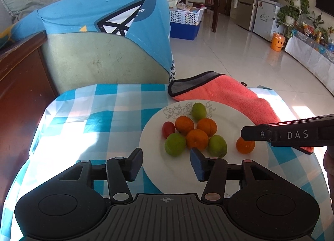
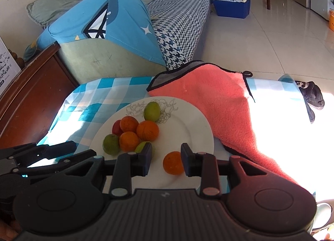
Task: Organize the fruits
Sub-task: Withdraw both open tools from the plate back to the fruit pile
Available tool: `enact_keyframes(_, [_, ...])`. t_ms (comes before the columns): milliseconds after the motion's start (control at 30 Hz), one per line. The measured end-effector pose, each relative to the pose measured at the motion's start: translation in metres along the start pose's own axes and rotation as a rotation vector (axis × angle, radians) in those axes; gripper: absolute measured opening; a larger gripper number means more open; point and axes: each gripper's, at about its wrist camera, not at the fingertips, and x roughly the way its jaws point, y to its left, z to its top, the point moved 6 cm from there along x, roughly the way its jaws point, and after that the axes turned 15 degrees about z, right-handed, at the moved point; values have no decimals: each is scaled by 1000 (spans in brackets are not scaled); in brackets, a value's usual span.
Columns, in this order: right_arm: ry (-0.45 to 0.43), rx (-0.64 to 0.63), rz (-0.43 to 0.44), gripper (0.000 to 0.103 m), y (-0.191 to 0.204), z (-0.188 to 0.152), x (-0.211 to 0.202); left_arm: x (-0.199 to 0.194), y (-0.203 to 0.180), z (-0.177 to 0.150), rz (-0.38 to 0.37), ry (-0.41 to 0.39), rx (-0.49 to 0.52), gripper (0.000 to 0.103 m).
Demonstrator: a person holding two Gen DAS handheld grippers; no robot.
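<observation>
A white plate (image 1: 235,115) (image 2: 187,119) on the checked tablecloth holds a cluster of three oranges (image 1: 197,138) (image 2: 147,130), three green fruits (image 1: 175,144) (image 2: 110,144) and a small red fruit (image 1: 168,129) (image 2: 116,127). A separate orange (image 1: 245,145) (image 2: 173,162) lies on the plate's right part. My right gripper (image 2: 166,160) is open, its fingers either side of that orange, the right finger close to it. It shows from the side in the left wrist view (image 1: 248,133). My left gripper (image 1: 166,162) is open and empty over the plate's near edge.
A coral towel (image 1: 225,99) (image 2: 225,103) lies behind and right of the plate. A sofa arm with a blue cover (image 1: 100,38) (image 2: 100,32) stands beyond the table. A wooden cabinet (image 1: 18,86) is at left. Tiled floor lies to the right.
</observation>
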Motion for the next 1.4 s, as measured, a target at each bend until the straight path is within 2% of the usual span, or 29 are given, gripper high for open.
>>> enact_keyframes(167, [-19,15,14,33,2,1,-10,-12,9,-4,16,-1,-10,55])
enact_keyframes(767, [21,-40,86,36,39,-37,-30,-48,51,-46,79,47,-60,55])
enact_keyframes(1000, [57,-64,129,36,60,-66,-34,-55,56,-62,89,65,-57,55])
enact_keyframes(1400, [190,-187,248,36,104,-123,-24,-60,63,-86,78,88,-31,55])
